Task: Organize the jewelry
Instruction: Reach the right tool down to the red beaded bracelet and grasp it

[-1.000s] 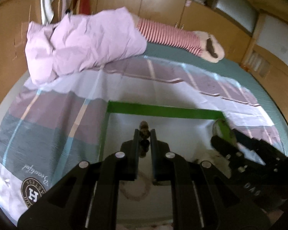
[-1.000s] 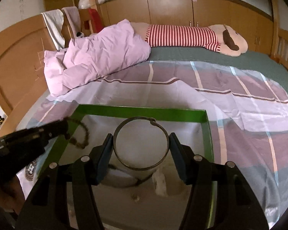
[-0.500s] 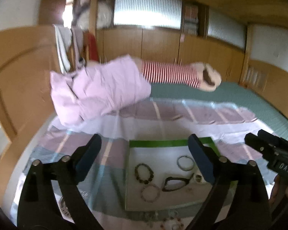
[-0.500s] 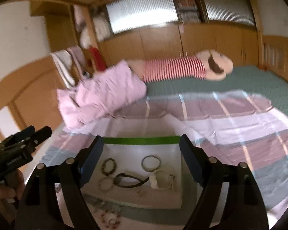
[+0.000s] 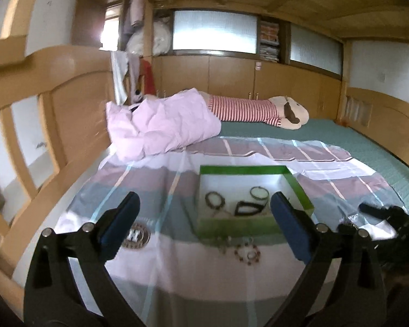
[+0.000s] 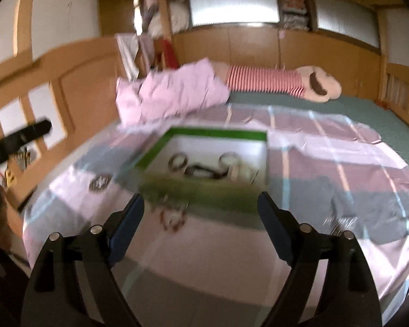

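green box (image 5: 255,229) ahead of left gripper (image 5: 204,229) (agape)

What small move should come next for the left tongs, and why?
Probably lower the left tongs toward the red beaded bracelet on the sheet, just before the green box. Both tongs are open and empty, and other pieces already lie inside the box while this one is outside.
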{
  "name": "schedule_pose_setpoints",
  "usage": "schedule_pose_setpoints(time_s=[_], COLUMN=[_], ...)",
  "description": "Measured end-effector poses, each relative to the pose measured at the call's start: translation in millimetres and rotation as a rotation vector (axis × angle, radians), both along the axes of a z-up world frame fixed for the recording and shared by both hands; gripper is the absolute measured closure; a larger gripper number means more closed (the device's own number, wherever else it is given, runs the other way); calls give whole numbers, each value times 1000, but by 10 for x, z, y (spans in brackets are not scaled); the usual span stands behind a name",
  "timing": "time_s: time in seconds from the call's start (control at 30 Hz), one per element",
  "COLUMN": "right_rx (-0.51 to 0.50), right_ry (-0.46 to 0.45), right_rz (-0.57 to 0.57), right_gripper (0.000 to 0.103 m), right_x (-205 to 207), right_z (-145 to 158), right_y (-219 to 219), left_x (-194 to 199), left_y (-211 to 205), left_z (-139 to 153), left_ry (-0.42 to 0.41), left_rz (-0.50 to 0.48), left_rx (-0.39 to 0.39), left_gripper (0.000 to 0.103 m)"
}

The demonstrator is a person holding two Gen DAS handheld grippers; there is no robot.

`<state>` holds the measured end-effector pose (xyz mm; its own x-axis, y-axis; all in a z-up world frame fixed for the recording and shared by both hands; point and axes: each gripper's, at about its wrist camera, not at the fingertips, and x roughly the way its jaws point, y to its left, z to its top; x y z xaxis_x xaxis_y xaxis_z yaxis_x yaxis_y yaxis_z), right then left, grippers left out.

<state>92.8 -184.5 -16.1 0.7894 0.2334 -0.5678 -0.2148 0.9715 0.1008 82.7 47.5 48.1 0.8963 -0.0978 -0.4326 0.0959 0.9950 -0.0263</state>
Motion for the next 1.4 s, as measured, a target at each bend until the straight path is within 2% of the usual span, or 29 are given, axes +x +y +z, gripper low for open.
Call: schedule_pose_setpoints(time_s=[0.1, 0.3, 0.4, 0.57, 0.63, 0.73, 0.97, 1.03, 1.1, 1.13, 1.17, 1.33, 1.4], right_rx=[-47, -57, -117, -205, -184, -197, -257, -256, -243, -240, -239, -201, -119], right_ry=[-4, 47, 85, 185, 252, 283, 359, 353, 365, 363, 369, 353, 339], right_rz=[24, 66, 117, 172, 177, 191, 219, 219, 230, 241, 259, 279, 270], right_gripper=[20, 22, 24, 46, 50, 58, 61, 61, 71, 88, 96, 96, 96], right_x=[6, 198, 348, 749, 886, 985, 1185, 1217, 1236, 1230, 1209, 1018, 912], right_z=[-97, -260, -406, -801, -932, -1026, -1328, -1348, -1337, -1327, -1315, -1126, -875], right_y=[159, 405, 650, 962, 998, 1096, 1271, 1269, 1270, 1280, 1295, 1214, 1066], left_x=[-50, 30, 35, 105, 134, 197, 263, 281, 307, 323, 339, 406, 420], left_y=[66, 146, 180, 264, 301, 353, 462, 469, 463, 461, 457, 424, 420], left_z=[-65, -44, -36, -30, -36, -73, -134, -144, -159, -165, -172, -211, -231], left_ry=[15, 15, 19, 24, 31, 52, 93, 98, 106, 110, 114, 133, 141], left_rz=[30, 58, 57, 74, 82, 93, 103, 102, 103, 103, 103, 101, 103], left_rx=[3, 5, -2, -11, -24, -29, -36, -31, -23, -22, -22, -4, 5], left_gripper=[6, 6, 6, 6, 6, 6, 6, 6, 6, 6, 6, 6, 6])
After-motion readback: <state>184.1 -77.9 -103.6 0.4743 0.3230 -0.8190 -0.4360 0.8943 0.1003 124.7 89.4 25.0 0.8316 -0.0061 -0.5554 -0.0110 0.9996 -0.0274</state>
